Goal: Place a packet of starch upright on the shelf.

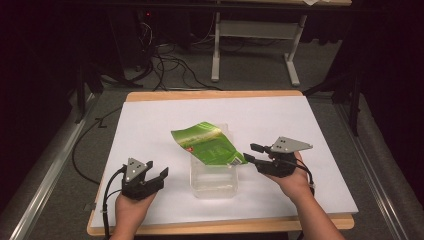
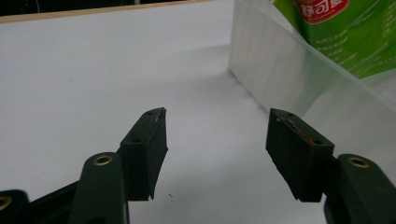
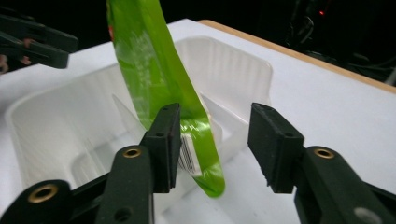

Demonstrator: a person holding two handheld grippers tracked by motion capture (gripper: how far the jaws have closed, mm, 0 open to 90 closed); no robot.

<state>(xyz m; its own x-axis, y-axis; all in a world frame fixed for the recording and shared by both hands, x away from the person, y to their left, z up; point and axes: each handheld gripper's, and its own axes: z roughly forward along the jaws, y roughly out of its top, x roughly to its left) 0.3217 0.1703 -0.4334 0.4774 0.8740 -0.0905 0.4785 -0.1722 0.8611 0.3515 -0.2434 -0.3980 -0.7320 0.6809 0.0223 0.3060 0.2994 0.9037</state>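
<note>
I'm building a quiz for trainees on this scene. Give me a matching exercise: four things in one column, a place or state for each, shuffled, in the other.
Things:
1. green packet
2. clear plastic tray
3. left claw
4. right claw

Places or states:
A. open over bare white table, left of the tray
B. open, by the packet's lower corner
C. leaning across the tray
D. sitting on the white table

Pairs: 1-C, 2-D, 3-A, 4-B

the high view is looking forward and down from above the table's (image 1: 150, 125) near edge. each gripper view is sitting low and close, peering along its own jaws; both are sharing the clear tray (image 2: 280, 65) and green pouch (image 3: 154, 70) mid-frame
</note>
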